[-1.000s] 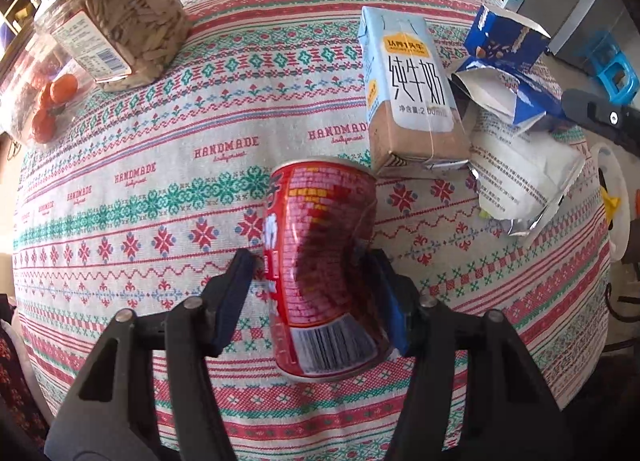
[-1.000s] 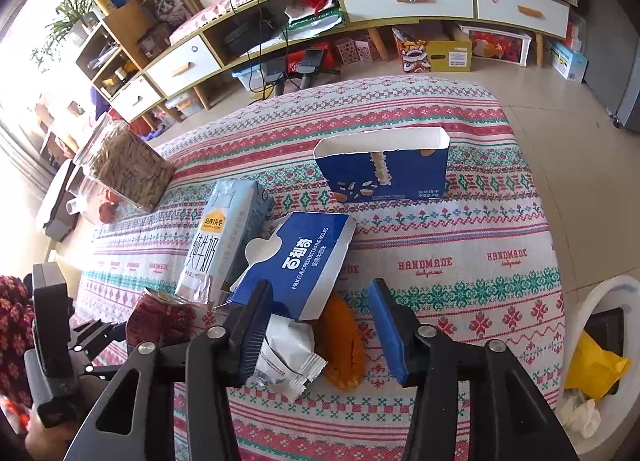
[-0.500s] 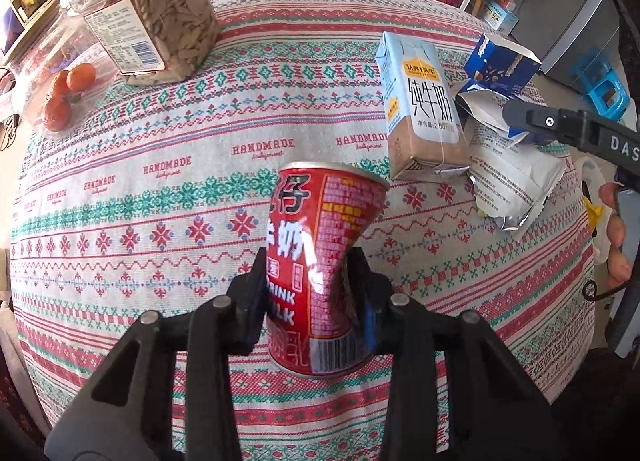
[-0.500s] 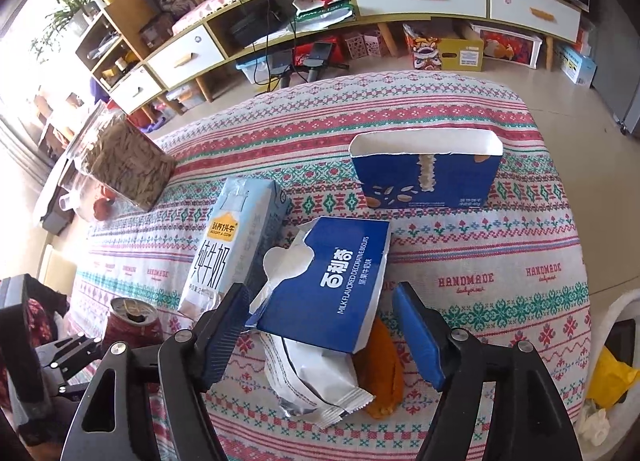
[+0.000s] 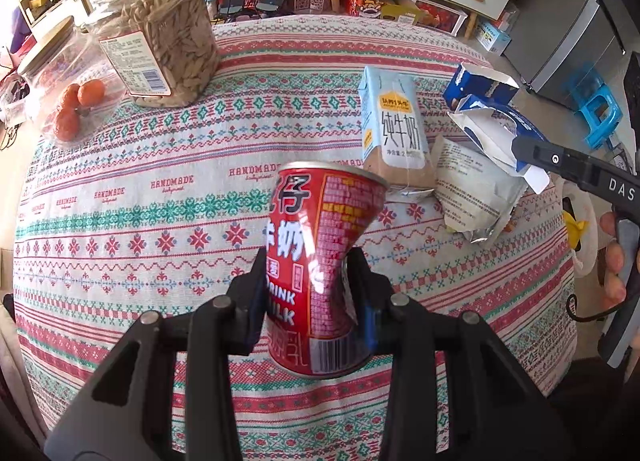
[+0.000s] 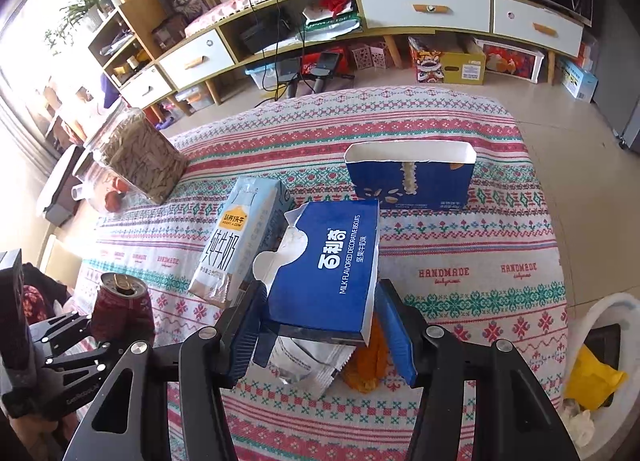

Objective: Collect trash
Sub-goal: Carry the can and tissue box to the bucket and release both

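My left gripper (image 5: 308, 267) is shut on a dented red milk-drink can (image 5: 320, 261), held tilted above the patterned tablecloth (image 5: 140, 201). The right wrist view has the same can (image 6: 120, 309) at the lower left. My right gripper (image 6: 320, 287) has its jaws closing around a torn blue biscuit box (image 6: 336, 261), and both pads touch the box's side edges. A silver wrapper (image 6: 308, 361) and an orange peel-like scrap (image 6: 368, 361) lie under that box. A pale blue milk carton (image 6: 236, 245) lies just left of it.
An open blue carton (image 6: 408, 181) stands farther back on the table. A jar of seeds (image 5: 160, 33) and a jar of small oranges (image 5: 68, 101) sit at the far left. A white bin (image 6: 600, 309) holding yellow trash stands off the table's right edge.
The left gripper closed on the can, denting it, and lifted it off the cloth. The right gripper widened, moved forward around the blue box, then narrowed onto it.
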Motion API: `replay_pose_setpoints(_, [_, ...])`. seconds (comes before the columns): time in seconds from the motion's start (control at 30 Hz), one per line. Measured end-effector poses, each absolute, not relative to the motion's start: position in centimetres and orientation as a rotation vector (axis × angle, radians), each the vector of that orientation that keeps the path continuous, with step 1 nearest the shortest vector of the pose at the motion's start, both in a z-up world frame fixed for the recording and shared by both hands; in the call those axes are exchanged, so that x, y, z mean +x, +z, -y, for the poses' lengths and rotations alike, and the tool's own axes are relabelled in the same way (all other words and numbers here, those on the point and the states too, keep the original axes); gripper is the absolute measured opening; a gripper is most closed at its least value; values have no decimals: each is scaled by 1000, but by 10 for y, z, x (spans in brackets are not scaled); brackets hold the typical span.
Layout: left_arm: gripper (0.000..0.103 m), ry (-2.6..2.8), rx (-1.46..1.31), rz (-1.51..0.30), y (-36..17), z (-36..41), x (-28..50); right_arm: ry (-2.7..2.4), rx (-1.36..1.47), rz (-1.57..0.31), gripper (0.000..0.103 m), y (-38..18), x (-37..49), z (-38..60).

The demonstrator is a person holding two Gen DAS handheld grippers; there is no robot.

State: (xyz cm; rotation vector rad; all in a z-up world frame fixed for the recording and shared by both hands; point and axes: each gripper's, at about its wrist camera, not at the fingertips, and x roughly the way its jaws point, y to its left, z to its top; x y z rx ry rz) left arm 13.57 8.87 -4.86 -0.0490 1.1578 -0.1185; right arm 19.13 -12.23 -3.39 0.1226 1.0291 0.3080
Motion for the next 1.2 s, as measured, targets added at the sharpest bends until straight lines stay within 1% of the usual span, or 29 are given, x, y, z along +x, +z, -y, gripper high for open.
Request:
replay_pose_setpoints(0.37, [40, -193, -23, -1099, -20, -39, 130, 270, 143, -981, 57, -6, 149, 183])
replay_pose_setpoints(0.63, [40, -263, 0, -1077, -15, 7, 131, 171, 187, -975, 58, -2, 119, 260])
replay_pose_setpoints(1.03, [40, -368, 49, -1078, -17, 85, 124, -6, 260, -1023, 60, -24, 82, 376])
replay_pose_setpoints(1.2, [40, -407, 66, -1078, -15, 121, 124, -38, 299, -1039, 64, -39, 79, 407])
